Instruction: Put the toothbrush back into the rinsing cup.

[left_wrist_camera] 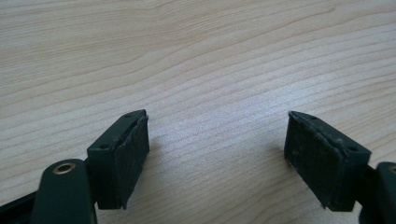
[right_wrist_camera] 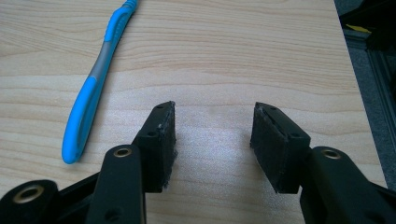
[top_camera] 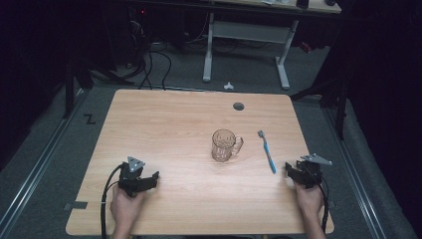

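Note:
A clear glass mug (top_camera: 225, 145) with a handle on its right stands upright near the middle of the wooden table (top_camera: 164, 119). To its right lies a blue and grey toothbrush (top_camera: 267, 151), head pointing away from me; its handle (right_wrist_camera: 93, 84) lies left of my right jaws in the right gripper view. My right gripper (top_camera: 294, 169) rests near the table's right front, open, with bare wood between its pads (right_wrist_camera: 214, 140). At the left front my left gripper (top_camera: 149, 178) is held open over bare wood (left_wrist_camera: 217, 140), nothing between its jaws.
A round grey grommet hole (top_camera: 238, 106) sits near the table's far edge. The table's right edge (right_wrist_camera: 359, 93) runs close beside my right gripper. Beyond the table are a white desk frame (top_camera: 246, 35), cables and grey floor.

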{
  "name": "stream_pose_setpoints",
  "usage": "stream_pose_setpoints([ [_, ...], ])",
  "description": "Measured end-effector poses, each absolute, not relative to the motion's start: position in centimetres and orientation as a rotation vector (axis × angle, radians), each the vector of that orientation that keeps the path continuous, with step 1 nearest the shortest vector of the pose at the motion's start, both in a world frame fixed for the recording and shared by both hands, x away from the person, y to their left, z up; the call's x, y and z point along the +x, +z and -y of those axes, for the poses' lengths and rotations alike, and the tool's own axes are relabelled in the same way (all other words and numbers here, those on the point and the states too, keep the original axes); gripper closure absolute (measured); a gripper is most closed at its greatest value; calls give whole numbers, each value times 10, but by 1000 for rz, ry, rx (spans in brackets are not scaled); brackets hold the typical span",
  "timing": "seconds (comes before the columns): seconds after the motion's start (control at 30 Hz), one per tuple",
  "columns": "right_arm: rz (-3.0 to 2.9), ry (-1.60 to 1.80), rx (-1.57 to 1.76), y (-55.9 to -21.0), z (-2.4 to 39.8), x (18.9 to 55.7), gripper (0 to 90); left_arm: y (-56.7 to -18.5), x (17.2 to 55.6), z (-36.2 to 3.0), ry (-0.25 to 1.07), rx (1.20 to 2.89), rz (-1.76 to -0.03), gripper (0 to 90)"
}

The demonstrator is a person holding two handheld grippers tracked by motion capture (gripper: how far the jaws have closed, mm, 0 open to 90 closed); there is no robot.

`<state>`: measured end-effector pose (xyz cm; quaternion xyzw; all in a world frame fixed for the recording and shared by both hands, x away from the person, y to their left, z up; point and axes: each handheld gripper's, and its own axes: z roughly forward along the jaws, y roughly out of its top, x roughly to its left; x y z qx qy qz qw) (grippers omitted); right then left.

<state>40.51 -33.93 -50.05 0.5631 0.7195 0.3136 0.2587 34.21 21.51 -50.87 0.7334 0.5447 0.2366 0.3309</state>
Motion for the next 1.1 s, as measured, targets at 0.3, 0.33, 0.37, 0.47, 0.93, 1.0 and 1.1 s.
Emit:
stream_pose_setpoints([
  [0.3, -1959, 853, 1515, -501, 339, 405, 499, -509, 342, -215, 619, 1918, -1424, 226],
  [0.33, -1960, 855, 1515, -501, 339, 405, 500, -509, 342, -215, 619, 1918, -1424, 226],
  [0.37, -1960, 855, 1515, -501, 339, 405, 500, -509, 342, -215, 619, 1918, -1424, 226],
  [0.47, -1960, 858, 1517, -501, 338, 404, 506, -509, 342, -215, 619, 1917, -1424, 226],
  [0.93, -2003, 908, 1512, -498, 336, 401, 507, -509, 342, -215, 617, 1918, -1424, 226],
  [1.0, -2016, 920, 1506, -496, 335, 400, 490, -509, 342, -215, 617, 1918, -1424, 226],
  [1.1, -2030, 928, 1494, -493, 333, 399, 478, -509, 342, -215, 617, 1919, -1424, 226],
])
